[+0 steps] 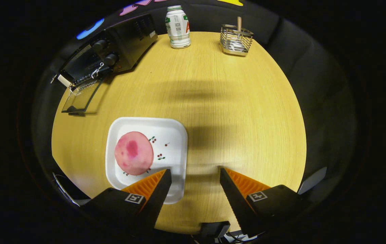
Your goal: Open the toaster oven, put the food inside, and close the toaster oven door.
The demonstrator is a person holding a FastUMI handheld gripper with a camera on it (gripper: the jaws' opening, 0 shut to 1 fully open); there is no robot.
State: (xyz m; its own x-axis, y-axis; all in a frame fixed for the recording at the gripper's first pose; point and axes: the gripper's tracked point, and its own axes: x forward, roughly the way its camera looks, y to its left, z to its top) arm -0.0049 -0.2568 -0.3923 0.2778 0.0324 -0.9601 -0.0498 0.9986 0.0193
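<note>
We look down from above the gripper onto a round wooden table (233,112), pale yellow with a fine grain, which takes up most of the frame. Soft shadows cross its middle.

In the upper left of the frame, at the table's far edge, sits the toaster oven (118,47), a dark box with two round knobs on its front. Its glass door (81,96) hangs open, folded down toward the tabletop, and a wire rack shows inside the opening.

In the lower left centre of the frame lies a white square plate (172,142) with rounded corners and small cherry prints. On the left half of the plate rests the food (133,153), a round pink piece with a darker red blotch near its middle.

In the upper right of the frame stands a small wire basket (236,40) with a wooden handle sticking up from it. At the top centre, between the oven and the basket, stands a white bottle (177,27) with a green and red label.

At the bottom of the frame we see the gripper (195,176), its two fingers spread wide apart and holding nothing. The left finger overlaps the near right corner of the plate in our view, just short of the food; the right finger is over bare table.
</note>
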